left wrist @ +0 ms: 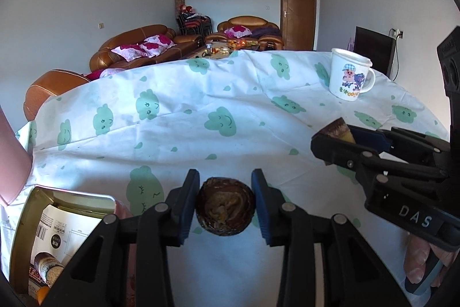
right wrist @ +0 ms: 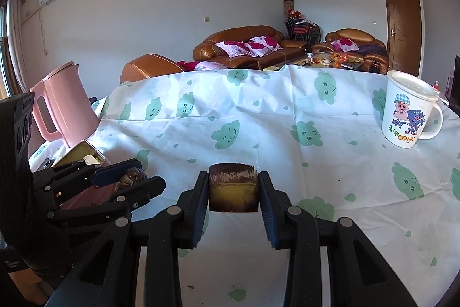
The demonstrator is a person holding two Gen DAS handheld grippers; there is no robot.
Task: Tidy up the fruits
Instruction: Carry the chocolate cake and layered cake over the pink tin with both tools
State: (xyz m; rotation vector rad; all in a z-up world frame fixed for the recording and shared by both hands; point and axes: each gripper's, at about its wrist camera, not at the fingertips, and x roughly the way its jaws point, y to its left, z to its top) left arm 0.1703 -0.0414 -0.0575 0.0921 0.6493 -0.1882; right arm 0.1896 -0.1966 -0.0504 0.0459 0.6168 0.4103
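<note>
A brown, wrinkled round fruit piece (left wrist: 224, 209) sits clamped between the two blue-padded fingers of the left gripper (left wrist: 225, 209), held above the near edge of the table (left wrist: 187, 140), its hollow, shrivelled end facing the camera. To its right, the right gripper (right wrist: 233, 192) pinches a second piece, a short yellow cylinder with a dark crusted top (right wrist: 233, 187), squarely between its fingers, pads pressing both flat sides. Both pieces hang clear of the white cloth printed with green clouds (right wrist: 258, 117). At near left an open metal tin (left wrist: 66, 232) holds printed packets; a pink kettle (right wrist: 61, 102) stands behind it. A lidded cartoon mug (right wrist: 409, 112) stands at far right. Brown leather sofas (right wrist: 244, 45) line the far wall.
</note>
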